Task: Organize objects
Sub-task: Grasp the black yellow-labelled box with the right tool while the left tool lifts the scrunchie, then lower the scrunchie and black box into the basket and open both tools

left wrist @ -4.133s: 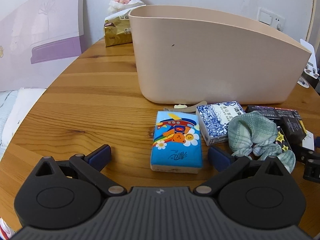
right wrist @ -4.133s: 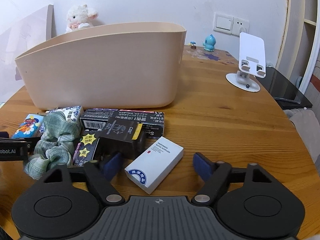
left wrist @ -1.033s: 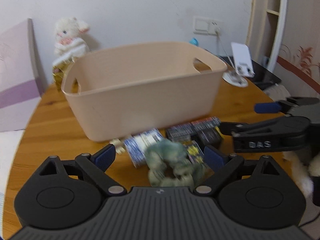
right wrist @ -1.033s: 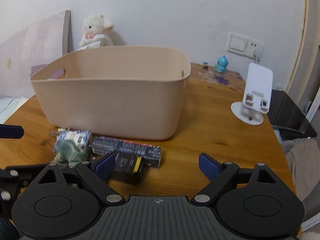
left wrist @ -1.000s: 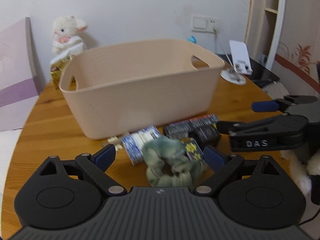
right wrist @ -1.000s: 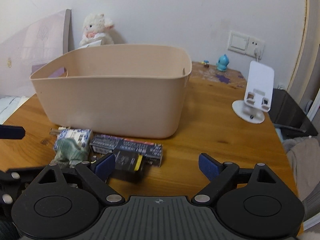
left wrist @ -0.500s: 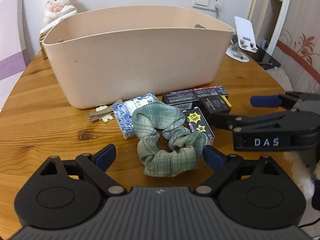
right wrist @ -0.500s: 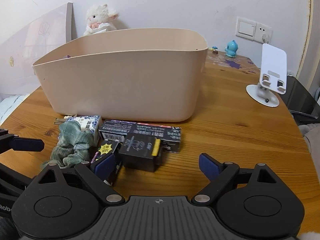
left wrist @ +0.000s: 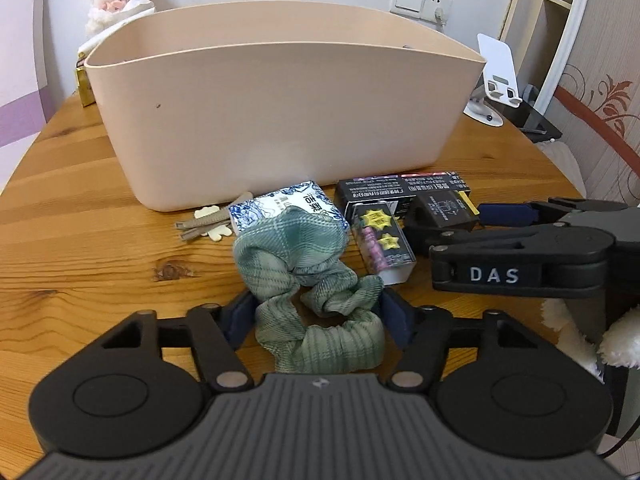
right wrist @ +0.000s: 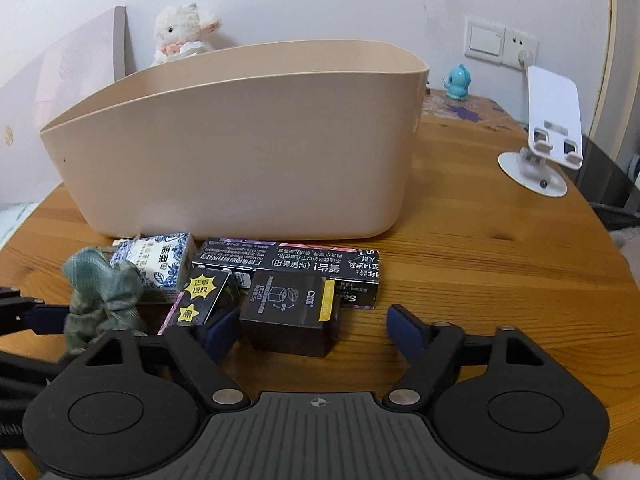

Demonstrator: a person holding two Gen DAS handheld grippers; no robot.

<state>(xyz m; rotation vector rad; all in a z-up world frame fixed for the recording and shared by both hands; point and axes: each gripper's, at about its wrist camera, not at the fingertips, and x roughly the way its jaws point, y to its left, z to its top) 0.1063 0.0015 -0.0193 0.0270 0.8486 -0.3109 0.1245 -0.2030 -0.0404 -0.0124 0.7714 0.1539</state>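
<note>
A beige plastic bin point(left wrist: 280, 116) stands on the round wooden table point(left wrist: 80, 216); it also shows in the right wrist view point(right wrist: 248, 152). In front of it lie a green plaid scrunchie point(left wrist: 308, 276), a blue-and-white tissue pack point(left wrist: 276, 208), a long black box point(left wrist: 400, 190), a box with yellow stars point(left wrist: 380, 240) and a small black box point(right wrist: 292, 312). My left gripper point(left wrist: 316, 316) has its fingers close on both sides of the scrunchie point(right wrist: 100, 296). My right gripper point(right wrist: 312, 328) is open around the small black box.
A hair clip point(left wrist: 204, 226) lies left of the tissue pack. A white phone stand point(right wrist: 548, 136) stands at the right. A plush lamb point(right wrist: 184, 32) and a gold pack point(left wrist: 84, 84) sit behind the bin. A blue figurine point(right wrist: 458, 82) stands by the wall sockets.
Both grippers have come down and forward to the objects. The left fingers have narrowed around the scrunchie. The cartoon tissue pack and white box seen 4 s ago are gone from the table.
</note>
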